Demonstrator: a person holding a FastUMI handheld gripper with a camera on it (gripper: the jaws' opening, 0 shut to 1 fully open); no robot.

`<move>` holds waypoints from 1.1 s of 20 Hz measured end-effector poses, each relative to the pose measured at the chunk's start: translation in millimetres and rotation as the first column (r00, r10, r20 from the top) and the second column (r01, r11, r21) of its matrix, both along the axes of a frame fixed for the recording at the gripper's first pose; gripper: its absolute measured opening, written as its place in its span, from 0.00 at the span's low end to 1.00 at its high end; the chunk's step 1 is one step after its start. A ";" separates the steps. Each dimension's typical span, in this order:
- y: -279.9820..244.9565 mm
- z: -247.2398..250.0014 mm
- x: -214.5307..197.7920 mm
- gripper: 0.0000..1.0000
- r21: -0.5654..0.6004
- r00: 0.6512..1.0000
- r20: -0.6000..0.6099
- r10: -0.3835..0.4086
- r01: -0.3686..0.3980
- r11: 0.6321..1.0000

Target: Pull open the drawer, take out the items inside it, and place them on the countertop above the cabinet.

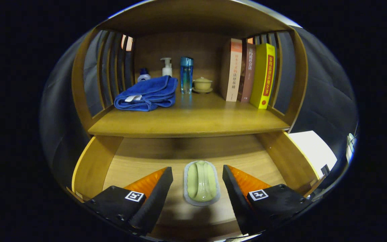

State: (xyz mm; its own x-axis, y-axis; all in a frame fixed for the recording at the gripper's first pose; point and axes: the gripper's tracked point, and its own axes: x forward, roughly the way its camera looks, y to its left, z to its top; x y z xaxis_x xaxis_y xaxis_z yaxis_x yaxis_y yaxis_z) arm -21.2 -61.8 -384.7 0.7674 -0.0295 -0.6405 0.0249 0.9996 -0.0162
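Note:
The wooden drawer (94, 164) is pulled out below the countertop (193, 121). On its floor lies a pale green oblong ceramic piece on a grey rim (202, 182), lengthwise between my two fingers. My gripper (197, 174) is open, one finger on each side of the piece with a gap on both sides, touching nothing. The back of the drawer lies in shadow under the countertop.
On the countertop lie a folded blue towel (146, 94), a small blue-capped jar (143, 76), a white pump bottle (167, 67), a tall blue bottle (186, 74), a small lidded cup (202, 84) and three upright books (247, 74). Slatted wooden sides (109, 67) flank the shelf.

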 end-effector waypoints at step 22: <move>-5.1 19.6 -15.7 0.27 0.051 0.995 -0.098 -0.023 0.028 0.998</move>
State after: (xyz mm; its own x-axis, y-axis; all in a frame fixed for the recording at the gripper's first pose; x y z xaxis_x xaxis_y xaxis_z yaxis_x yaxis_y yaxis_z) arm -36.9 -66.8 -365.1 0.7006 -0.0125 -0.7134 0.0509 0.9982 0.0324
